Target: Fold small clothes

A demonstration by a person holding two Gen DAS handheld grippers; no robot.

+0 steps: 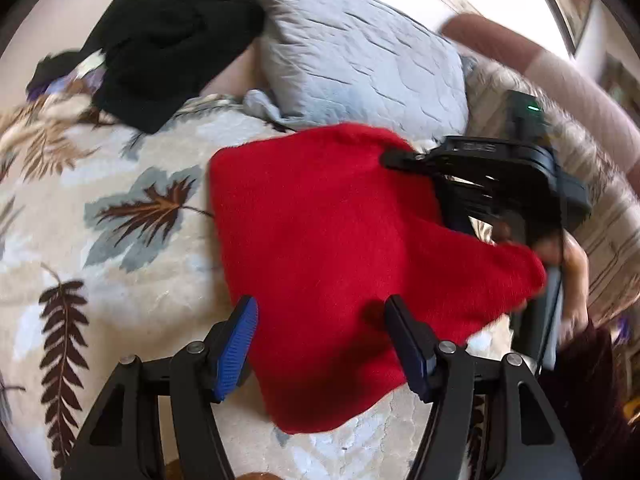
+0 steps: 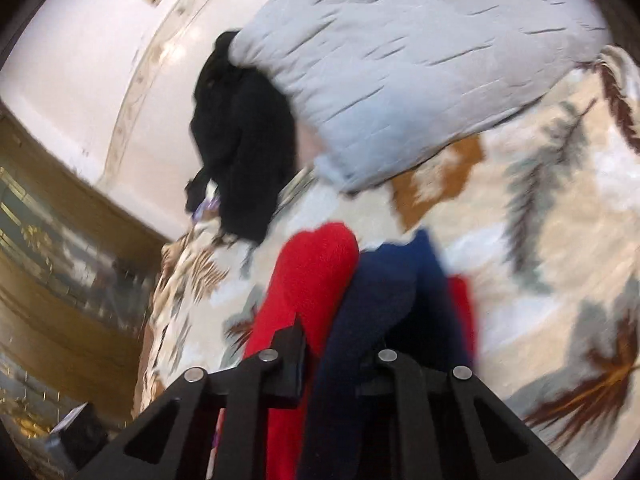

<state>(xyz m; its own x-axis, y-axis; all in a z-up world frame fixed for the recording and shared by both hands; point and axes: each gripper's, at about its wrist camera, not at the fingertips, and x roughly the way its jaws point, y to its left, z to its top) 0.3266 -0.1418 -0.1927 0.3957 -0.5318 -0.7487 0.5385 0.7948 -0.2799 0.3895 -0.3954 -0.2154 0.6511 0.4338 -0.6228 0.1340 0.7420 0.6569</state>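
Note:
A red fleece cloth (image 1: 332,240) lies spread on the leaf-patterned bedspread (image 1: 132,216). My left gripper (image 1: 320,304) hovers over its near part, open, with blue pads (image 1: 236,344) on either side of the fabric and not pressing on it. My right gripper (image 1: 394,159) comes in from the right and pinches the cloth's far edge. In the right wrist view, the right gripper (image 2: 352,280) is shut on the red cloth (image 2: 312,272), which bunches over the left finger beside a blue pad (image 2: 400,280).
A grey quilted pillow (image 1: 360,52) lies behind the cloth. A heap of black clothes (image 1: 168,36) sits at the back left, also the black heap (image 2: 248,152). A person's hand (image 1: 572,272) holds the right gripper. The bed edge and a wooden cabinet (image 2: 60,272) lie to the left.

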